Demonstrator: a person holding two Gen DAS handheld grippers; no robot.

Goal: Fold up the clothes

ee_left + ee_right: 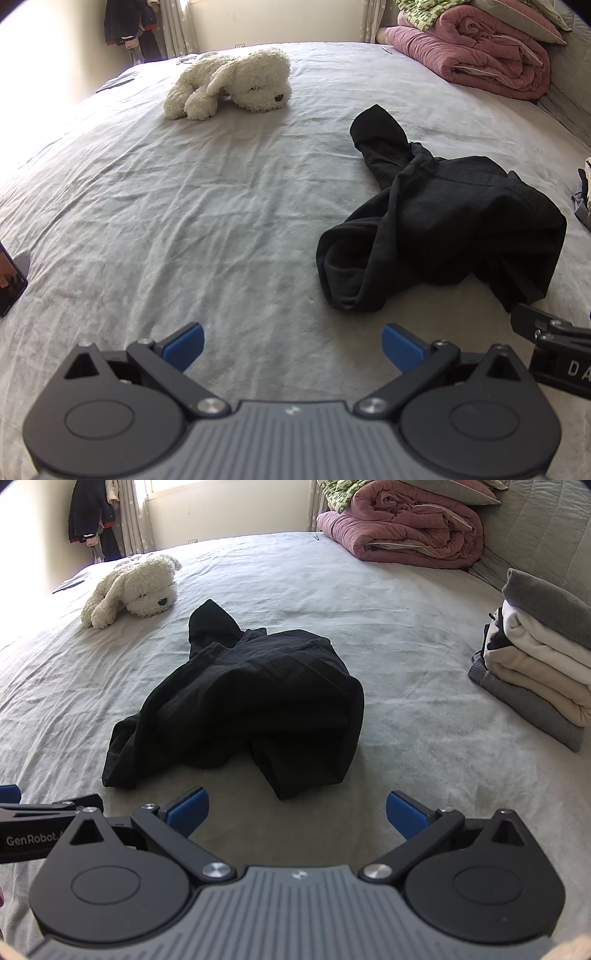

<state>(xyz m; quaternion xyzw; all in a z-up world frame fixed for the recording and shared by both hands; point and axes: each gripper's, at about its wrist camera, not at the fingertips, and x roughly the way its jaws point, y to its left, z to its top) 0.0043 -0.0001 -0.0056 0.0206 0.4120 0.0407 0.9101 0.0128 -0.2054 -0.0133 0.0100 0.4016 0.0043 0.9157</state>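
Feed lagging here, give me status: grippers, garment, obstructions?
Left gripper open, right gripper open, both empty. Black garment crumpled on bed, unfolded. Plush dog beyond it, clear of the work.

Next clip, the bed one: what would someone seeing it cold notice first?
A crumpled black garment lies in a heap mid-bed on the grey sheet, just ahead of both grippers, whose jaws stand open and empty. Beyond it, a white plush dog lies toward the far left. A stack of folded clothes sits at the right edge, with a rolled pink quilt behind it.
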